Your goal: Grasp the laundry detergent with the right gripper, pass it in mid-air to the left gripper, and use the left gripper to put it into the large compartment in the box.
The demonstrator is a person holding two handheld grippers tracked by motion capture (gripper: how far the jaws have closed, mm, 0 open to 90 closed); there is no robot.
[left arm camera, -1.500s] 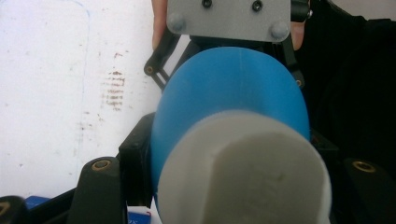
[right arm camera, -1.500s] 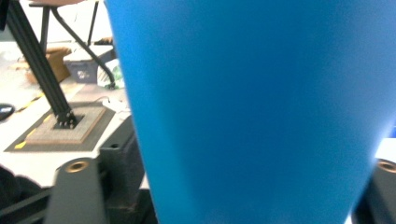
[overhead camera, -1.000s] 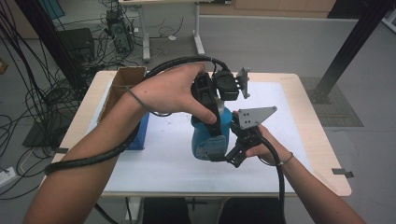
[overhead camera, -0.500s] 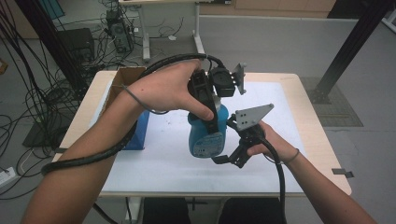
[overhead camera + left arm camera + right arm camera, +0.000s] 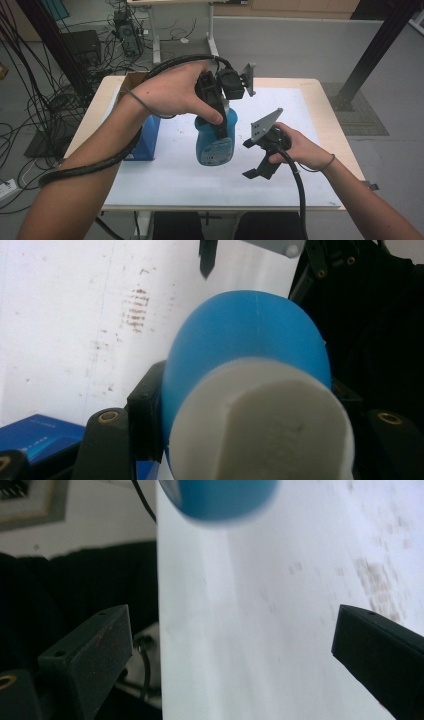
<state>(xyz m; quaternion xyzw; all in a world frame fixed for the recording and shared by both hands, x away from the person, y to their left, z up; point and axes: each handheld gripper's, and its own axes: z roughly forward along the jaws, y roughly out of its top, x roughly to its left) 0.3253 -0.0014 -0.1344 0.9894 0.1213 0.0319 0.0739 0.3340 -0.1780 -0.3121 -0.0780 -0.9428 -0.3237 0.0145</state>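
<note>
A blue bottle with a white cap hangs tilted above the white table top. My left gripper points down and is shut on the bottle's neck just below the cap. In the left gripper view the blue body bulges out past the cap. My right gripper is held just right of the bottle's lower end, apart from it. It stands open, with nothing between its jaws. The bottle's base shows blurred at the top of the right gripper view.
A blue box lies on the table's left side, with an open cardboard box behind it. Cables cover the floor at the left. A black post stands beyond the table's right corner.
The bottle in my left gripper has drifted slightly left, opening a small gap to the right gripper. Both hands have stayed nearly in place.
</note>
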